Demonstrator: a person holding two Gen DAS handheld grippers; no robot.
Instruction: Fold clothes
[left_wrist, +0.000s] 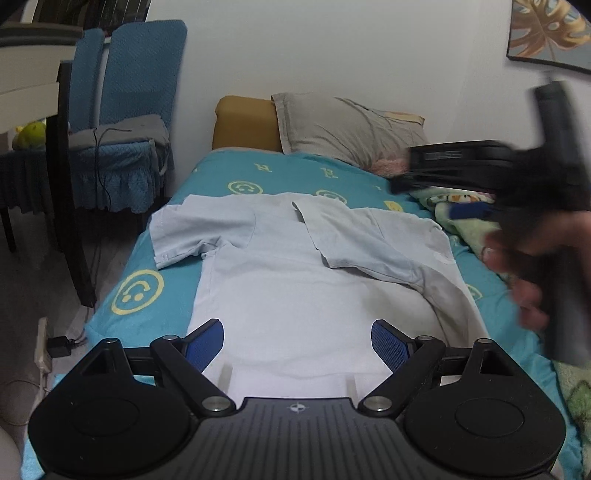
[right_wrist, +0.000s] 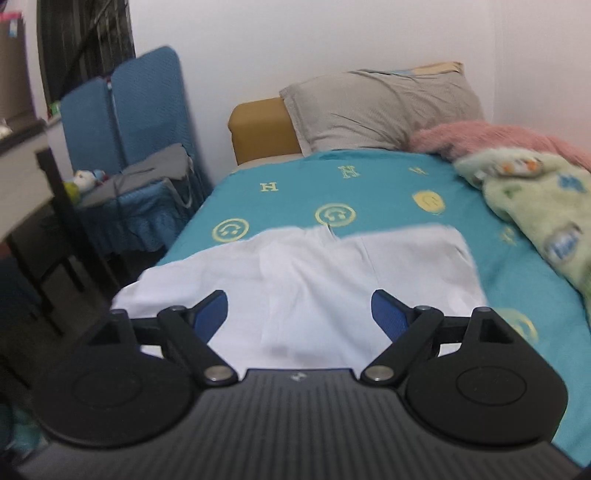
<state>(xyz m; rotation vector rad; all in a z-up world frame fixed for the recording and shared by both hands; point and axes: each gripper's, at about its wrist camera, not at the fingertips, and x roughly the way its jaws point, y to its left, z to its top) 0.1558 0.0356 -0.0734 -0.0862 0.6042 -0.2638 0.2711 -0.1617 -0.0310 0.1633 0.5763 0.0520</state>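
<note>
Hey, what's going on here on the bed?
A person is folding a light blue shirt spread on the teal smiley bedsheet. One sleeve is already folded in over the body; the other lies out flat. The left gripper hovers over the near hem, jaws open and holding nothing. The right gripper, also open and empty, is above the shirt.

Lighting: we record dim, even indoor light with soft shadows and no glare. Distortion: strong fisheye bending at edges, dark corners. Blur: in the left wrist view the right gripper (left_wrist: 469, 210) smears; in the right wrist view the shirt (right_wrist: 314, 280) looks soft and overexposed.
</note>
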